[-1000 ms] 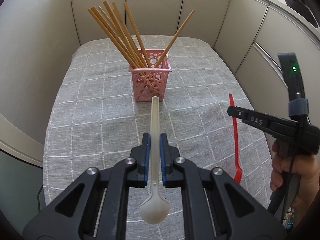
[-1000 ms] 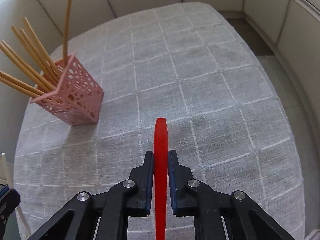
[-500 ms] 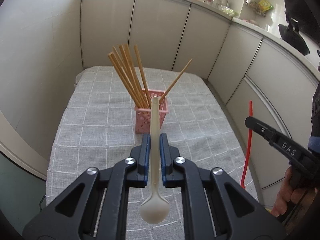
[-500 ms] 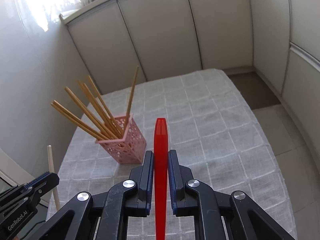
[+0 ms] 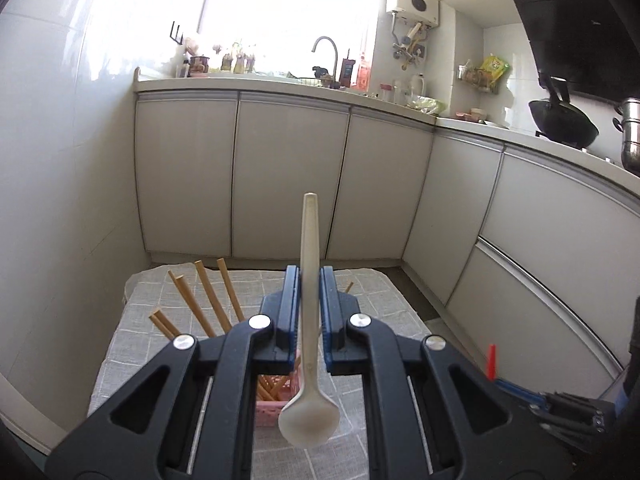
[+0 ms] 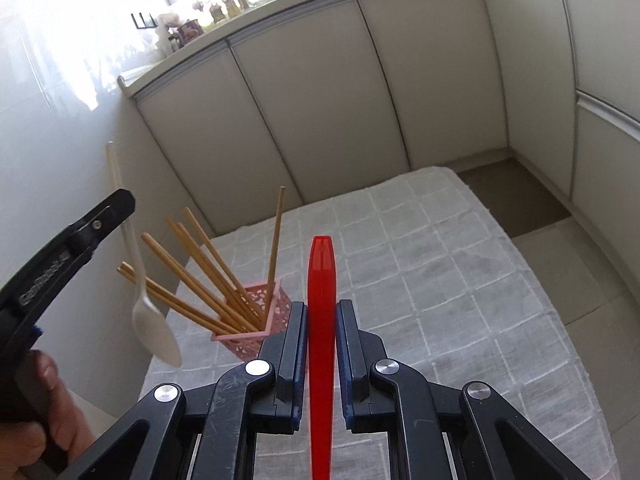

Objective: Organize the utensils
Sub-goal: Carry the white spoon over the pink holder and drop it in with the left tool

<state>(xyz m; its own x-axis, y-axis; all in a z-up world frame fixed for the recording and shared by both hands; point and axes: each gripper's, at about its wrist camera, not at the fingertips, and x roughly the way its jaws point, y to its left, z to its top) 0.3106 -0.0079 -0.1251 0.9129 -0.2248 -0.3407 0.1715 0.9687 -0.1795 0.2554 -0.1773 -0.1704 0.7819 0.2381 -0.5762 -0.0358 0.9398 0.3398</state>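
Note:
My left gripper [image 5: 307, 280] is shut on a white plastic spoon [image 5: 309, 368], handle up, bowl hanging toward the camera, held above the pink perforated basket [image 5: 276, 408]. The basket holds several wooden chopsticks [image 5: 208, 304]. In the right wrist view the left gripper [image 6: 116, 208] holds the white spoon [image 6: 154, 328] left of the pink basket [image 6: 260, 328] and its chopsticks [image 6: 208, 264]. My right gripper [image 6: 322, 312] is shut on a red utensil [image 6: 321, 320] with its handle pointing forward, held high above the table, right of the basket. The red handle tip [image 5: 491, 360] shows at the left wrist view's lower right.
A grey checked tablecloth [image 6: 440, 280] covers the table. White kitchen cabinets [image 5: 288, 180] stand close behind and to the right of it, a tiled wall [image 5: 60, 200] to the left. The floor [image 6: 540, 208] shows past the table's far right edge.
Both grippers have risen and tilted up, each keeping its utensil. The left one with the spoon now sits over the basket. The views show the cabinets and counter instead of mostly table.

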